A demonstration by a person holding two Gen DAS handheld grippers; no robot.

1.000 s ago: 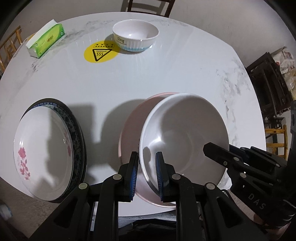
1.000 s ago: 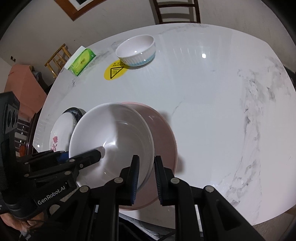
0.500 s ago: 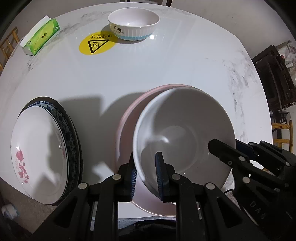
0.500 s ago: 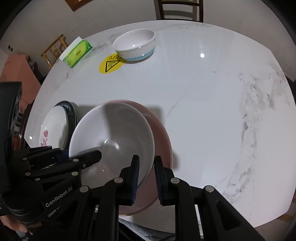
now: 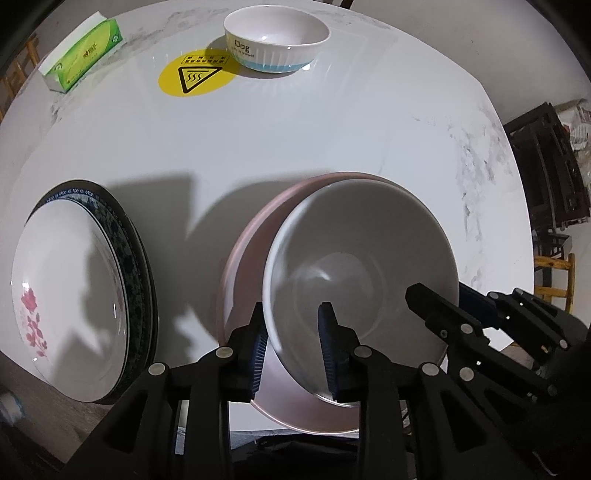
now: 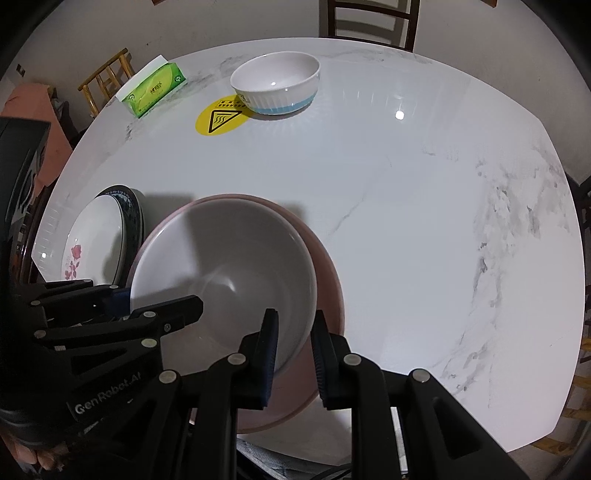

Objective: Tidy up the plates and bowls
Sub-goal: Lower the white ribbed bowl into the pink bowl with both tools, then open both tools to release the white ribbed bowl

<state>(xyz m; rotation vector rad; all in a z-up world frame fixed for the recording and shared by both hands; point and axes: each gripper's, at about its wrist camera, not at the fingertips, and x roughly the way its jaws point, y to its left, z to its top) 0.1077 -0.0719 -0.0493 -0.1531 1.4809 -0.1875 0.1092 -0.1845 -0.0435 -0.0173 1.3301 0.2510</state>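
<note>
Desk: round white marbled desk (image 5: 295,140) fills both views; chairs (image 6: 369,18) and dim room clutter stand around its edge.
Far left, done: floral white plate (image 5: 66,306) lies on a dark blue-patterned plate (image 5: 135,288), a stack of two near the left edge.
Left hand-held gripper (image 5: 293,343): its jaws have just been opening and now stand apart, straddling the near-left rim of the white bowl (image 5: 362,266). The inner pad looks clear of the wall; I cannot tell whether the outer pad touches.
Centre, nearly done: white bowl sits inside the pink plate (image 5: 243,258), off-centre toward the right as the left wrist camera shows it. I judge it set down, with the release under way.
Right hand-held gripper (image 6: 295,347): narrow gap, jaws on either side of the bowl's near-right rim. It seems to be pinching the rim, though contact is not clearly visible.
Far side, left to do: ribbed bowl (image 5: 277,40) with a blue base stands alone, well apart from both stacks, just beside a yellow sticker (image 5: 195,74).
Not part of the job: green tissue box (image 5: 83,51) at the far left.
Progress: about two thirds by my reading; ribbed bowl still needs gathering, probably into the white bowl.
</note>
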